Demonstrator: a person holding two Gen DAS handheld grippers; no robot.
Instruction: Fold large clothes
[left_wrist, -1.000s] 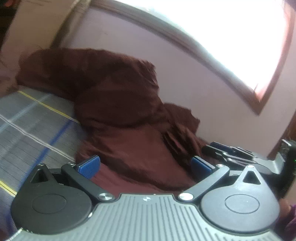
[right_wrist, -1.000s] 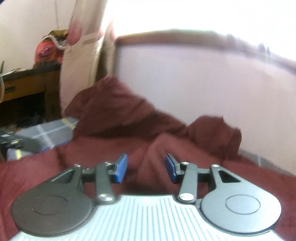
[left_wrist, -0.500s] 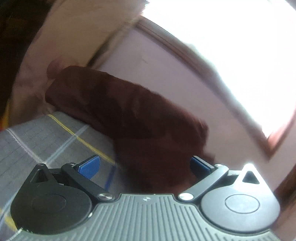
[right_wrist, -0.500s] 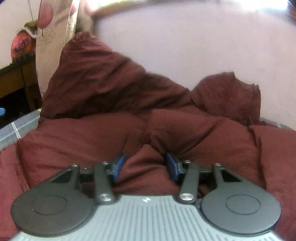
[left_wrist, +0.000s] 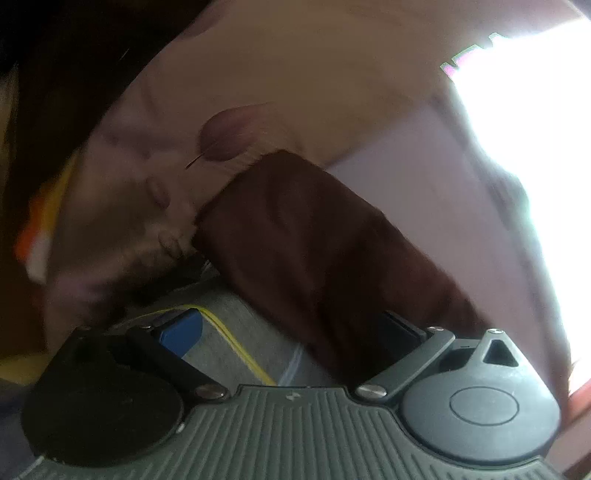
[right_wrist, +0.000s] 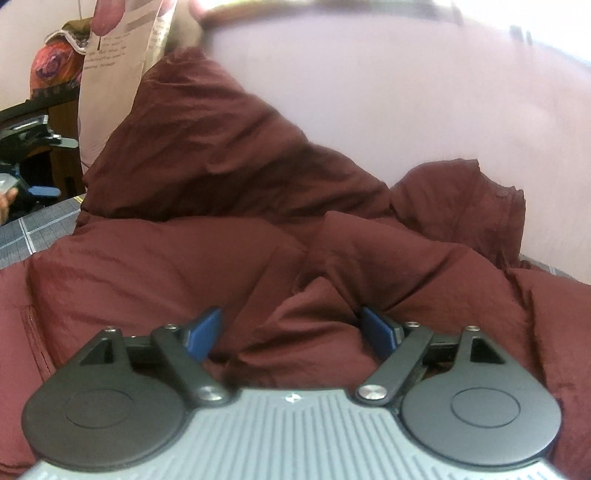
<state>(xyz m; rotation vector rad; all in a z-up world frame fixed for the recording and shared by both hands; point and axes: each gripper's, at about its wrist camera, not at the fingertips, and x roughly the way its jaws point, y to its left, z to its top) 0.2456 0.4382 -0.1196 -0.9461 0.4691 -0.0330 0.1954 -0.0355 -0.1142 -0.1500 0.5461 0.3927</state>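
A large maroon garment (right_wrist: 229, 236) lies crumpled on the bed and bunches up against the pale wall. My right gripper (right_wrist: 291, 328) is open, low over the cloth, with a raised fold between its blue pads. In the left wrist view one end of the maroon garment (left_wrist: 310, 243) runs up toward a beige curtain. My left gripper (left_wrist: 291, 332) is open at that end; the cloth covers its right pad and the left blue pad (left_wrist: 181, 332) is over the bedsheet. The left gripper also shows far left in the right wrist view (right_wrist: 37, 190).
The bed has a grey checked sheet with yellow lines (left_wrist: 236, 332). A beige printed curtain (left_wrist: 295, 92) hangs at the bed's corner beside a bright window (left_wrist: 535, 129). A pale wall (right_wrist: 406, 110) backs the bed. A wooden desk with colourful clutter (right_wrist: 51, 70) stands far left.
My left gripper has swung left toward the garment's far end by the curtain. My right gripper has dropped closer to the cloth and opened wider around a fold.
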